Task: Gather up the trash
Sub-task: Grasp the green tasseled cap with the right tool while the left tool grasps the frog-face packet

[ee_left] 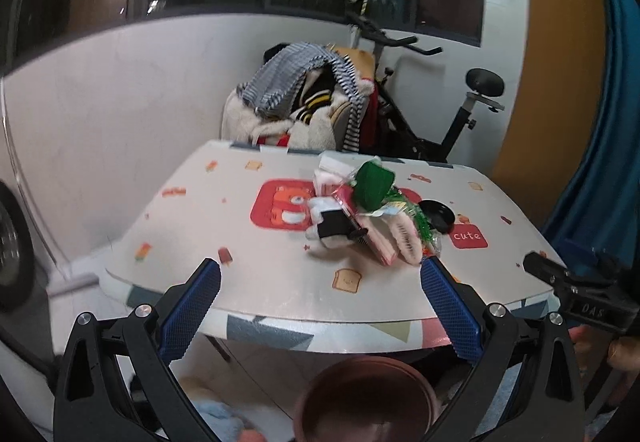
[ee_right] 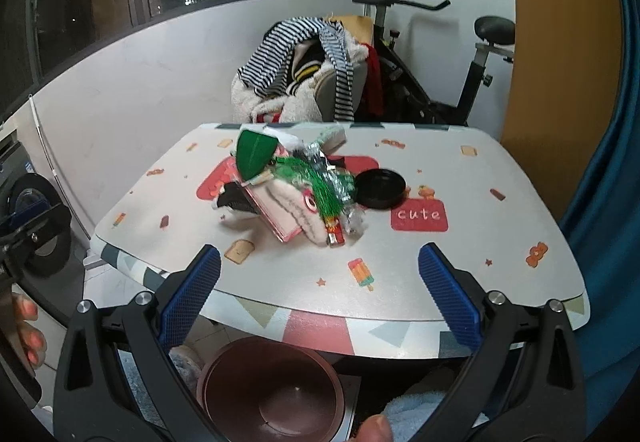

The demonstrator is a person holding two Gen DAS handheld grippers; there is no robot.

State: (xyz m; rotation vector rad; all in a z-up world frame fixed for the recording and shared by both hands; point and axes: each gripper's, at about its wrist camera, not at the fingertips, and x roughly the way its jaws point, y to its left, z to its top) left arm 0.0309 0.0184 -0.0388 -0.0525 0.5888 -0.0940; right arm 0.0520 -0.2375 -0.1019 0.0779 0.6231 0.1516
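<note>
A heap of trash [ee_left: 362, 212] [ee_right: 296, 186] lies in the middle of the patterned table [ee_left: 224, 282] [ee_right: 500, 262]: a green wrapper [ee_left: 372, 186] [ee_right: 254, 154], pink packaging, green tinsel, white and black scraps. A black round lid [ee_left: 438, 216] [ee_right: 380, 188] rests just right of the heap. A brown round bin [ee_left: 366, 398] [ee_right: 272, 390] stands on the floor below the table's near edge. My left gripper [ee_left: 320, 274] is open, held before the table's near edge. My right gripper [ee_right: 320, 262] is open too, over the near edge, with nothing between its fingers.
Behind the table a chair piled with striped and fleecy clothes [ee_left: 300, 102] [ee_right: 304, 70] stands against the white wall, with an exercise bike [ee_left: 432, 114] [ee_right: 440, 54] to its right. A blue curtain [ee_right: 600, 202] hangs at the right. A person's fingers [ee_right: 30, 330] show at the left edge.
</note>
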